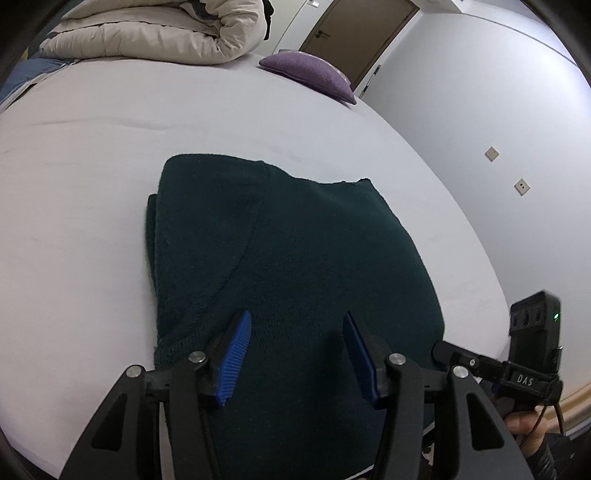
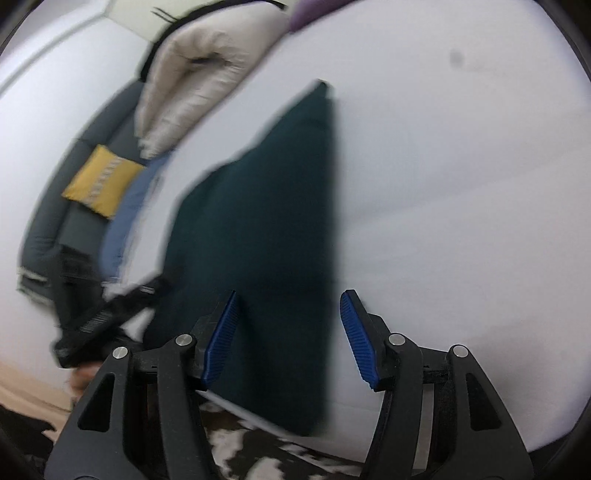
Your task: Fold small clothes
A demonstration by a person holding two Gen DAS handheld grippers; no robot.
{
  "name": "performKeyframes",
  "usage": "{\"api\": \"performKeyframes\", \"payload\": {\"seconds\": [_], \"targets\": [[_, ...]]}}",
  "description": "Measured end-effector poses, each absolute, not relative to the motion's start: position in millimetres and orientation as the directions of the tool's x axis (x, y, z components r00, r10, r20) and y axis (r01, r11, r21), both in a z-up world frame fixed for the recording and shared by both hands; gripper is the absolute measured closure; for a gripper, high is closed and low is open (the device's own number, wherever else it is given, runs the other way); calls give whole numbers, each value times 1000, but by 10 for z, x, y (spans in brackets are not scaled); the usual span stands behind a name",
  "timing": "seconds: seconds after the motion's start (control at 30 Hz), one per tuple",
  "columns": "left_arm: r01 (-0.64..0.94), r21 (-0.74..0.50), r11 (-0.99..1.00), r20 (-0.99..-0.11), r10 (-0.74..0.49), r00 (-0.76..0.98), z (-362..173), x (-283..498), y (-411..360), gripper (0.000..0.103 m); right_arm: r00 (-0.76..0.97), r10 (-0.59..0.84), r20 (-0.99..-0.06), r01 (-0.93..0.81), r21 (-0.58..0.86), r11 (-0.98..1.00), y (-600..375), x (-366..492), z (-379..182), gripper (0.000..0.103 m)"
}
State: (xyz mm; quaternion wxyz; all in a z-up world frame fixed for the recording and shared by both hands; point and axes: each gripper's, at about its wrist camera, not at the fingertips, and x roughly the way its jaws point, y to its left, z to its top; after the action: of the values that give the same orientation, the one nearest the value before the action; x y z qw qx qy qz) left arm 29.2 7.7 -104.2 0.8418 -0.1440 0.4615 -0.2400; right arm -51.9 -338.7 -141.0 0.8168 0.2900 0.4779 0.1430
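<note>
A dark green knitted garment (image 1: 295, 240) lies folded into a flat block on the white bed sheet (image 1: 92, 184). My left gripper (image 1: 297, 317) hovers over its near edge, open, with nothing between the blue pads (image 1: 236, 354). In the blurred right wrist view the same garment (image 2: 266, 221) runs away from me. My right gripper (image 2: 290, 295) stands open over its near right edge, with its left pad above the cloth, its right pad (image 2: 358, 339) above bare sheet (image 2: 461, 221), and neither pressing on the cloth.
A rolled beige duvet (image 1: 159, 33) and a purple pillow (image 1: 310, 72) lie at the bed's far side. A hand (image 1: 524, 424) shows at the bed's right edge. A yellow cushion (image 2: 99, 181) and blue fabric (image 2: 125, 221) lie to the left.
</note>
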Motion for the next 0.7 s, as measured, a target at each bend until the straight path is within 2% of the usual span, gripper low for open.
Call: {"api": "performKeyframes", "payload": {"seconds": [0.13,0.23,0.37,0.43,0.47,0.53,0.6,0.7], "targets": [[261,-461,848,-702,-528,477,-1016,238,77,48,513,518,-684,38,620,783,-3433,-635,-1440,48],[253,-437,863,-691,-502,521,-865,161,103,42,534,485,-693,31,589,808,-3483,-699,-1374,48],[244,-322,915,-651,-401,645,-536,-35,201,19,597,405,-693,16,514,858,-3520,-742,-1052,48],[228,-236,945,-605,-326,727,-336,-166,225,9,644,340,-685,9,451,892,-3484,-770,-838,48],[211,-188,959,-576,-282,768,-237,-233,230,0,672,314,-671,2,425,905,-3460,-831,-714,47],[171,-95,981,-494,-195,847,-31,-396,225,0,734,247,-633,-1,362,932,-3403,-911,-489,38],[132,-29,991,-420,-132,898,129,-519,206,0,795,182,-578,-1,299,954,-3329,-1027,-276,19],[22,54,998,-324,-3,946,347,-679,184,0,880,93,-466,8,209,978,-3228,-1244,24,0]]}}
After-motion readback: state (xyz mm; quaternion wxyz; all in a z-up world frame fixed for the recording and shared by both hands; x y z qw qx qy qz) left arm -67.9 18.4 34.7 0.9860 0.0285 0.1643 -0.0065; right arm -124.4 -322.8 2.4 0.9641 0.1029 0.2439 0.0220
